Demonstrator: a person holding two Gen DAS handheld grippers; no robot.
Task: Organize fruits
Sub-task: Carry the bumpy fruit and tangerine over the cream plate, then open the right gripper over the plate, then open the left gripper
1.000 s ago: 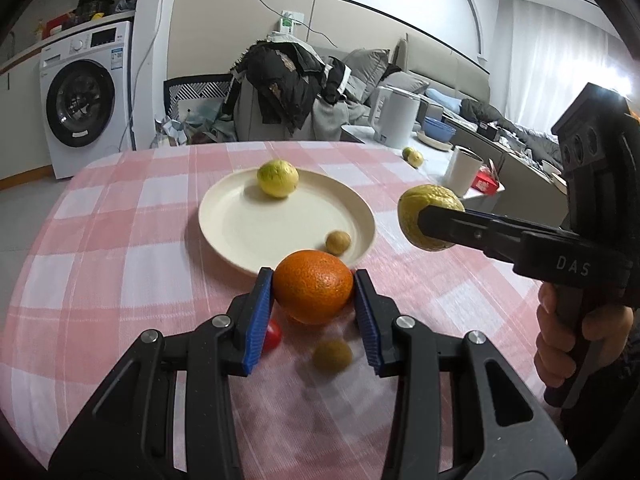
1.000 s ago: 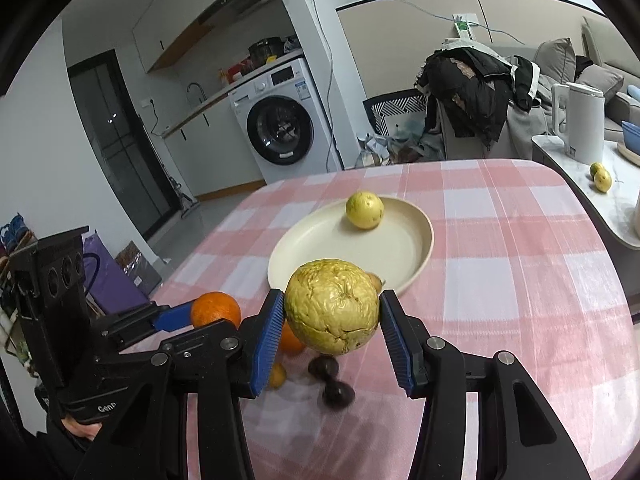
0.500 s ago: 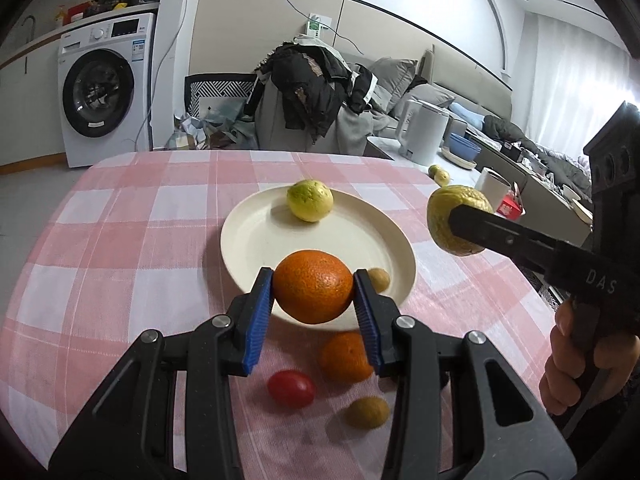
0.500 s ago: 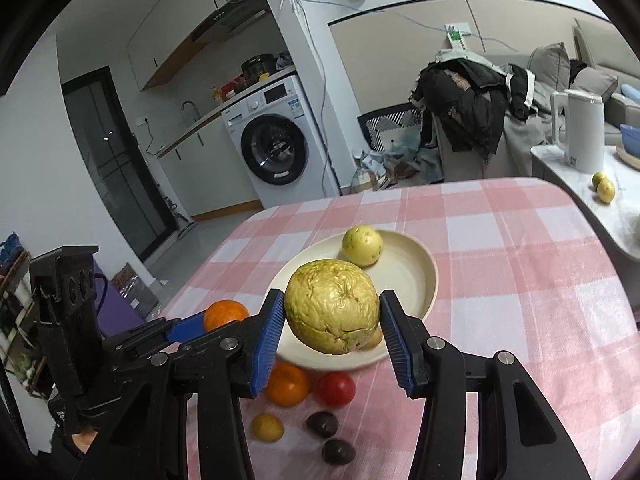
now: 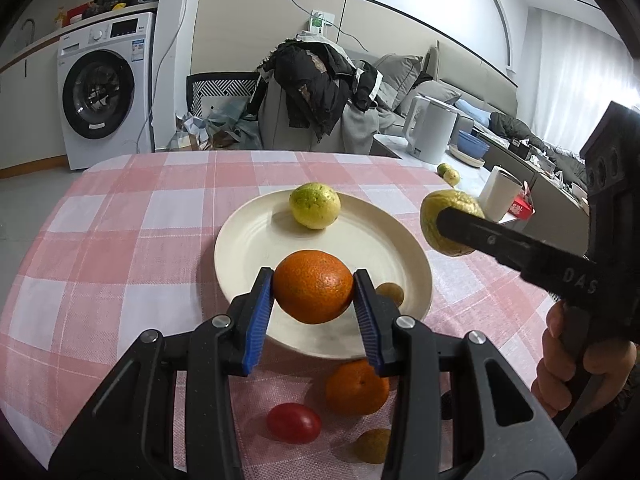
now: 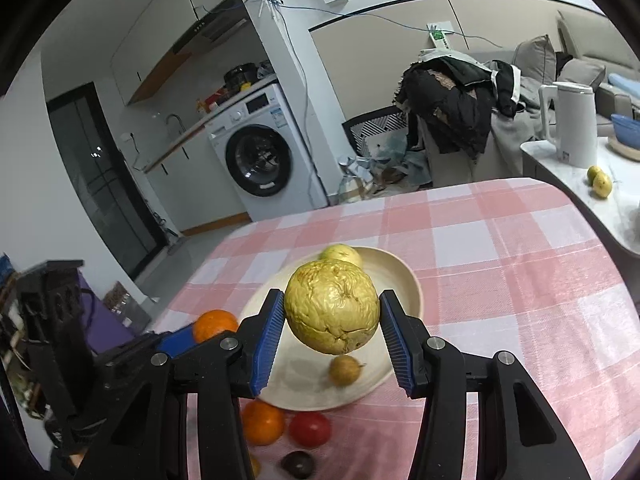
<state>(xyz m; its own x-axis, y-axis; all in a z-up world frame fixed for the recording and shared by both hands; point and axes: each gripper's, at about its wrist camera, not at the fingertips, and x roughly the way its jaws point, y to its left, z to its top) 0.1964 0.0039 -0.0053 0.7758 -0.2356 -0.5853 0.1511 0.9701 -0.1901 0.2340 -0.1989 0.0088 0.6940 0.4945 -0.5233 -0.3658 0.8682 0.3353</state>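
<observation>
My left gripper [image 5: 313, 300] is shut on an orange [image 5: 313, 286] and holds it above the near rim of a cream plate [image 5: 256, 248]. My right gripper [image 6: 332, 330] is shut on a wrinkled yellow fruit [image 6: 333, 306], also held above the plate [image 6: 408, 284]. On the plate lie a yellow-green lemon [image 5: 315, 205] and a small brown fruit [image 6: 345, 369]. In front of the plate on the cloth lie a second orange [image 5: 356, 388], a red tomato [image 5: 294, 423] and a small yellow-brown fruit [image 5: 372, 445].
The plate sits on a table with a pink checked cloth [image 5: 120, 240]. Dark small fruits [image 6: 297, 464] lie near the tomato. A side table at right holds a white kettle [image 5: 430, 129], a cup [image 5: 500, 194] and two lemons [image 6: 599, 182].
Both grippers have risen and moved forward over the plate with their fruit. More loose fruit on the cloth has come into view below them.
</observation>
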